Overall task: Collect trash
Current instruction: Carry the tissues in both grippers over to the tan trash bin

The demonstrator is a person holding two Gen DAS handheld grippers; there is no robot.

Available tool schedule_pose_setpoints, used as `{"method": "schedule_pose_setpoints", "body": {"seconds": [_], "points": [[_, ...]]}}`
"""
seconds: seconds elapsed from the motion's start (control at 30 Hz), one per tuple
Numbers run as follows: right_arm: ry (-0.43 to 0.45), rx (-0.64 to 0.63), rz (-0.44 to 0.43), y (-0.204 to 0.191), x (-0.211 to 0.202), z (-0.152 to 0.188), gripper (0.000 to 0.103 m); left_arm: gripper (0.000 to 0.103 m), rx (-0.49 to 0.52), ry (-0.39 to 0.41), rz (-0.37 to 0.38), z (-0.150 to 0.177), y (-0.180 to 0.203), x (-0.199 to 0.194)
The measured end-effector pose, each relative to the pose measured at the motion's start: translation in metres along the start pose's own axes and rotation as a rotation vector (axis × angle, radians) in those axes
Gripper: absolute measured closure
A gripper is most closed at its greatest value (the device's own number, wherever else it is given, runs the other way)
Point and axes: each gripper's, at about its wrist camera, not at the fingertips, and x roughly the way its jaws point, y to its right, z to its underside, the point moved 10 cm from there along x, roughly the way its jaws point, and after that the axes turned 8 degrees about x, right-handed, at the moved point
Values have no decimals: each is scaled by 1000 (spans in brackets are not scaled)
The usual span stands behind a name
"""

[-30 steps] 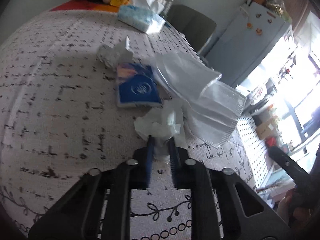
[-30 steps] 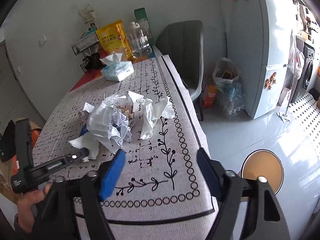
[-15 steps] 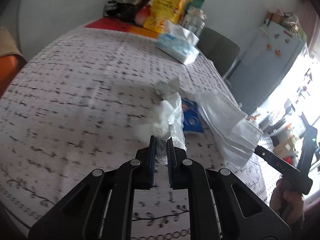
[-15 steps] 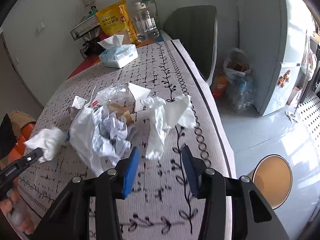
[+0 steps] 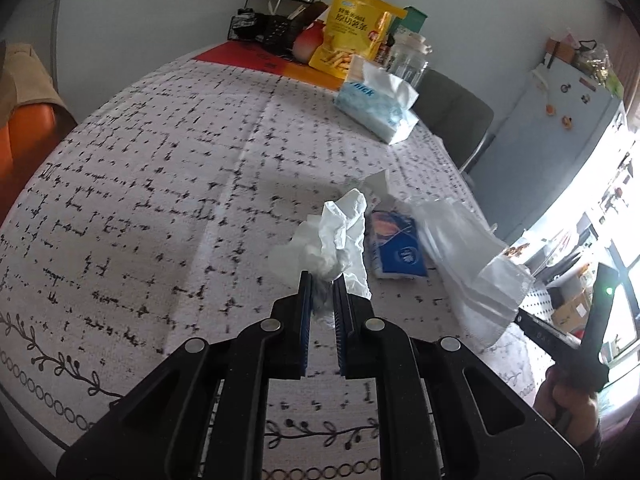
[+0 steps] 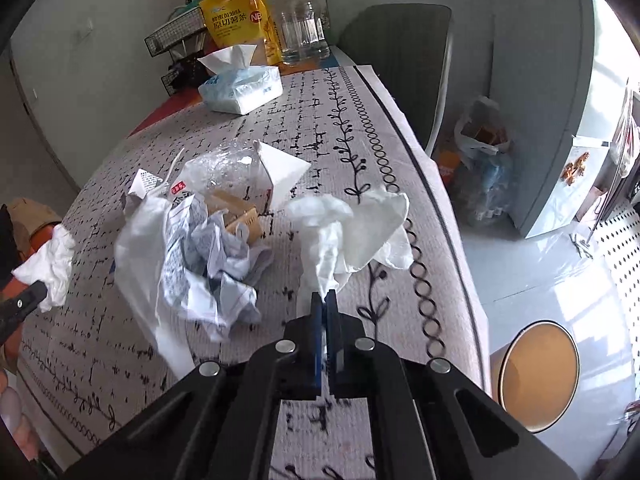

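You are looking across a table (image 6: 404, 184) under a pale cloth printed with black dashes and a vine border. Take the blue-and-white tissue pack (image 6: 240, 88) as your marker. Behind it, toward the wall, a yellow snack bag (image 6: 236, 16) stands upright, with clear plastic bottles (image 6: 304, 28) just beside that bag and a black wire rack (image 6: 176, 40) on the pack's other side. A grey-green chair (image 6: 404, 64) sits past the table edge nearest the pack. Well away from the pack, on the floor, you see a round brown stool (image 6: 540, 374).
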Motion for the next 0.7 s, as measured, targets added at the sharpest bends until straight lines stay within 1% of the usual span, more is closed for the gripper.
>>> {"method": "schedule_pose_setpoints", "body": {"seconds": [0.2, 0.33, 0.5, 0.57, 0.7], "points": [[37, -9, -31, 3, -36, 5, 101, 92, 24, 42, 55, -14, 27, -10], [72, 18, -41, 13, -59, 5, 101, 92, 69, 56, 104, -20, 60, -13], [97, 57, -35, 36, -78, 5, 101, 92, 125, 57, 155, -25, 103, -8], [110, 80, -24, 50, -84, 4, 101, 92, 159, 64, 175, -28, 124, -6], [140, 128, -1, 79, -94, 1, 101, 92, 206, 55, 212, -29, 161, 2]]}}
